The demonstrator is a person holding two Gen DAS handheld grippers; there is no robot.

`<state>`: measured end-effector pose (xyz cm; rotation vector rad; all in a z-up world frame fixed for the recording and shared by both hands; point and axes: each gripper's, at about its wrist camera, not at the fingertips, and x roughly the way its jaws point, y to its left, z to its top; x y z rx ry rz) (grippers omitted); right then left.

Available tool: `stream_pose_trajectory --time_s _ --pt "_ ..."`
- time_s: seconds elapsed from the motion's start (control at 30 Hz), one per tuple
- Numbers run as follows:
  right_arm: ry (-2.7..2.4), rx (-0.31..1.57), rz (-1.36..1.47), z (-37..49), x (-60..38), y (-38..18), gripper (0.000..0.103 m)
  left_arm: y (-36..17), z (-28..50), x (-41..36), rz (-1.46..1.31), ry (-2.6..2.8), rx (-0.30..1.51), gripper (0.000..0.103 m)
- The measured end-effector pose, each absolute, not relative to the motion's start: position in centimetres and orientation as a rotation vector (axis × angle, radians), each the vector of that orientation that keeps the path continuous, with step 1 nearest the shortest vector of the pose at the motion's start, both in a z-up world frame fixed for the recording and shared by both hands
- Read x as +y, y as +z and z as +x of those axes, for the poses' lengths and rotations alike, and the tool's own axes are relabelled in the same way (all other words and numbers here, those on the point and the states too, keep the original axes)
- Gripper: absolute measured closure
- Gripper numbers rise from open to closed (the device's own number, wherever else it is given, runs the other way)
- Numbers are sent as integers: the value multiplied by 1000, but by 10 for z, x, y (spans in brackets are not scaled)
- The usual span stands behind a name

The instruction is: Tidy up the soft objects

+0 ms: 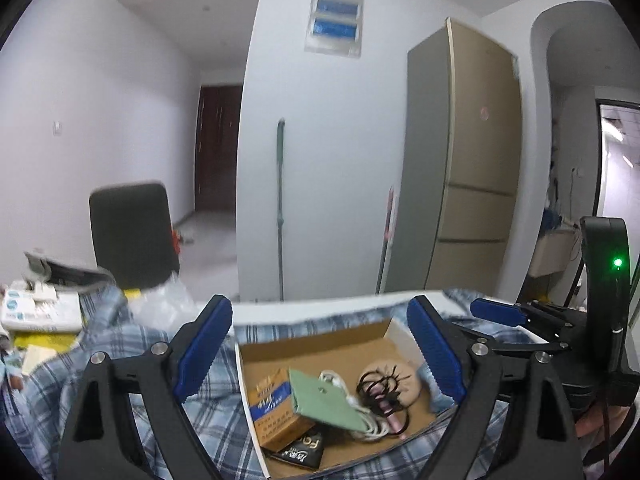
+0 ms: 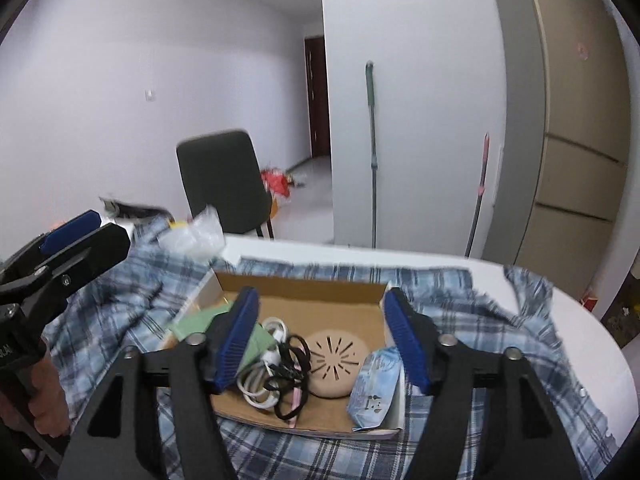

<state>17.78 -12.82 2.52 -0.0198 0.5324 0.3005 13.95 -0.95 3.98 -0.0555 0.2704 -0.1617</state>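
An open cardboard box (image 1: pixel 320 340) (image 2: pixel 312 292) lies on a blue plaid shirt (image 1: pixel 120 364) (image 2: pixel 480 320) spread over the table. In it are a green pouch (image 1: pixel 324 400), a white cable (image 2: pixel 256 392), black hair ties (image 2: pixel 292 364), a beige round pad (image 2: pixel 336 364), a light blue packet (image 2: pixel 372 396) and an orange-and-blue carton (image 1: pixel 272 408). My left gripper (image 1: pixel 320 346) hovers open over the box's left part. Over its middle my right gripper (image 2: pixel 322 340) stands open. Neither has anything between its pads.
A dark chair (image 2: pixel 224 180) stands behind the table. A clear plastic bag (image 2: pixel 196 236) and a pile of packets (image 1: pixel 36 312) lie at the far left. The table's white rounded edge (image 2: pixel 580 320) shows at the right. A hand (image 2: pixel 44 400) holds the left gripper.
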Motion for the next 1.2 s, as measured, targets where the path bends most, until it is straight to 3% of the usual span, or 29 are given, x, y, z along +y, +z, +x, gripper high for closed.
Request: stream_pose_trajectory --time_s 0.1,0.17,0.23,0.3,0.7,1.2 --pt "297 471 -12 160 -133 44 25 54 122 -11 -45 -177 229 12" --pt "293 425 -17 146 -135 57 1 61 110 -11 -36 -180 196 12" --pt "277 370 -12 131 -138 69 0 65 100 -10 -29 -172 171 11" --pt "261 319 -2 117 -141 77 0 68 88 -8 -22 -166 146 0" --pt "242 182 13 50 -149 92 0 58 22 3 -10 -137 43 0" --pt "205 182 43 26 -164 39 0 1 1 10 4 -113 20 0"
